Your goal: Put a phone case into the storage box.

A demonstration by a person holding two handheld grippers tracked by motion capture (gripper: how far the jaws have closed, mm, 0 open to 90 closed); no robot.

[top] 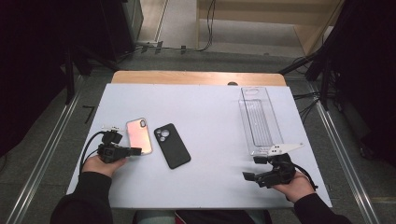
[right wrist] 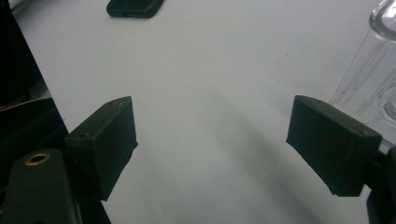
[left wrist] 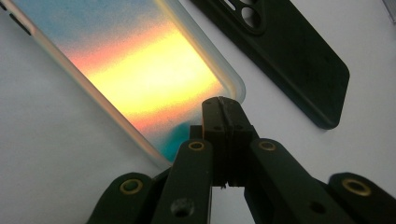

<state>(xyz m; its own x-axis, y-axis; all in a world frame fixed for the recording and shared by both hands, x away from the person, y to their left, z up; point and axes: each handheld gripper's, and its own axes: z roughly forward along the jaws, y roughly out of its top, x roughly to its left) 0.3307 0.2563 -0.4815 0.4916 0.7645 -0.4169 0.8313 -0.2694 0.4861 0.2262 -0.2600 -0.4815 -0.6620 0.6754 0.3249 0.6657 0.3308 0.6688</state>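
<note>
My left gripper (left wrist: 223, 114), low in the frame, is clamped on the iridescent phone case (left wrist: 140, 70)'s corner. My right gripper (right wrist: 212, 144) gapes wide over bare table (right wrist: 210, 70)

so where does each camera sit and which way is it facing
High view: above the person's side, looking forward and down on the white table; both forearms and hands show.
Left gripper view: on the left gripper, looking along its shut fingers at the iridescent phone case.
Right gripper view: on the right gripper, its open fingers over bare table.
Shared: the black phone case shows in all three.
</note>
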